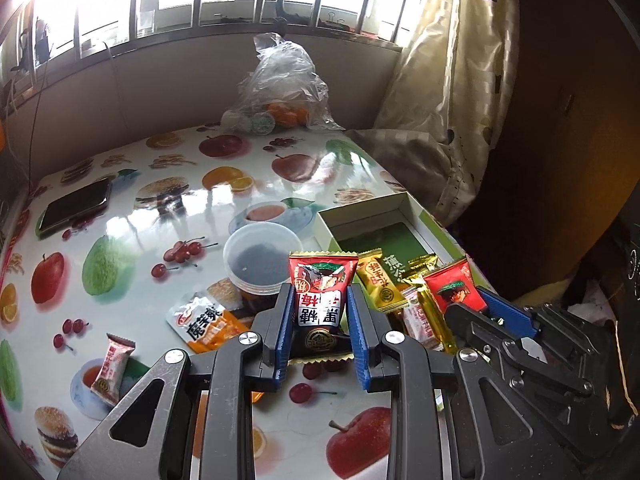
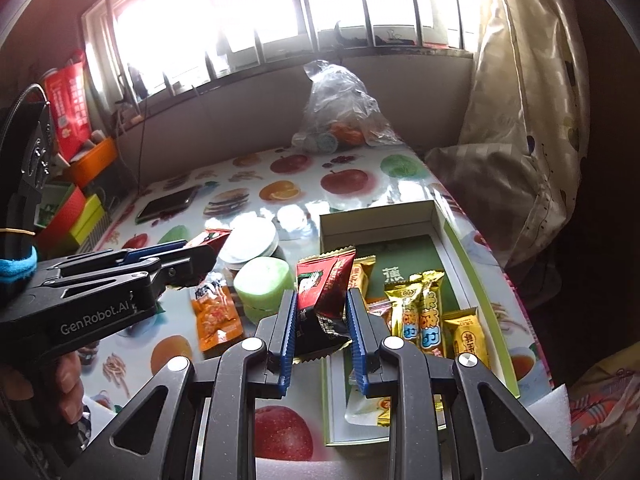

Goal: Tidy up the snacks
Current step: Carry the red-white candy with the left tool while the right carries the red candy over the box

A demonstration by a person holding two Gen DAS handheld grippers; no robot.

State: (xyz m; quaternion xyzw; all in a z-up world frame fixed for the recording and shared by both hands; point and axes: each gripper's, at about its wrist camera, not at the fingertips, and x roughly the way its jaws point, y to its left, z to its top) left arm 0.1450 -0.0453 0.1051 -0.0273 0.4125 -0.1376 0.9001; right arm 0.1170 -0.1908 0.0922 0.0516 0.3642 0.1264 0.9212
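Observation:
My left gripper [image 1: 320,308] is shut on a red snack packet [image 1: 322,292] with a black-and-white label, held above the table in front of a white and green open box [image 1: 368,216]. My right gripper [image 2: 320,316] is shut on a second red and dark packet [image 2: 324,288], hanging over the near left edge of the same box [image 2: 384,220]. Several yellow, gold and pink snack bars [image 2: 416,308] lie inside it. In the right wrist view the left gripper [image 2: 206,256] shows at the left with its red packet [image 2: 212,240].
On the fruit-print table lie an orange packet [image 1: 208,320], a pink candy [image 1: 112,364], a phone [image 1: 74,208] and a round tub with dark contents [image 1: 258,256]. A green-lidded tub [image 2: 262,280] stands left of the box. A clear plastic bag [image 1: 280,88] sits at the back.

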